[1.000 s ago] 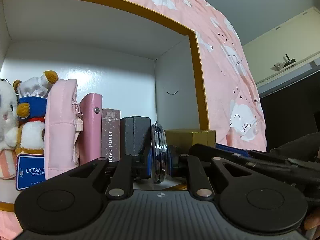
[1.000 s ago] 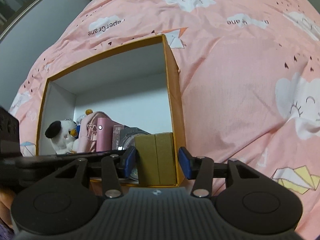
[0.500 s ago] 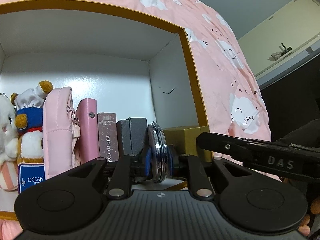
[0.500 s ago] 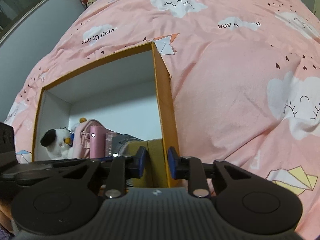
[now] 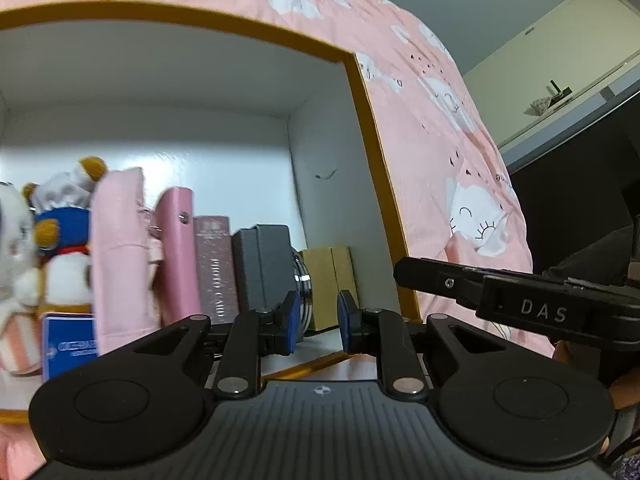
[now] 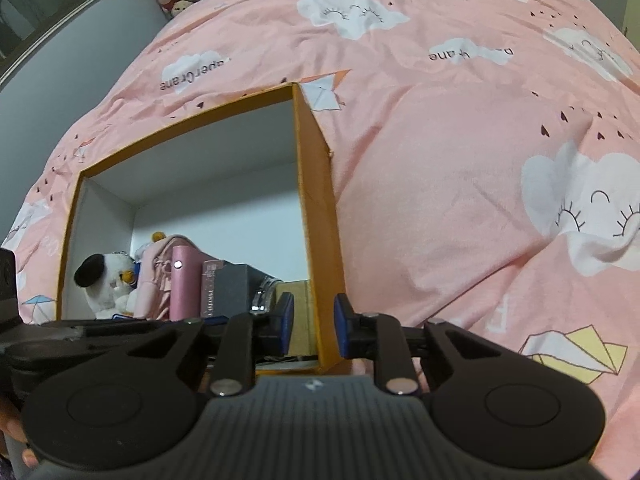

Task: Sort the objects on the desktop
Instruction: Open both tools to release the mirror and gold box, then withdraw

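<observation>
The orange-edged box [image 5: 372, 128] lies open on the pink cloud-print bedding [image 6: 460, 152], and its contents stand in a packed row: plush toys [image 5: 60, 248] at the far left, then a pink pouch [image 5: 118, 256], a pink case [image 5: 178, 256], a "photo card" book [image 5: 214, 264], a dark grey box [image 5: 262, 264], a round chrome piece [image 5: 303, 288] and a gold box [image 5: 330, 280] against the right wall. With everything upright and nothing loose in sight, the sorting looks nearly or fully done. The left gripper [image 5: 318, 316] sits just in front of the chrome piece, pads parted and holding nothing. The right gripper [image 6: 312, 324] is likewise parted and empty, straddling the box's right wall in view; whether it touches is unclear
</observation>
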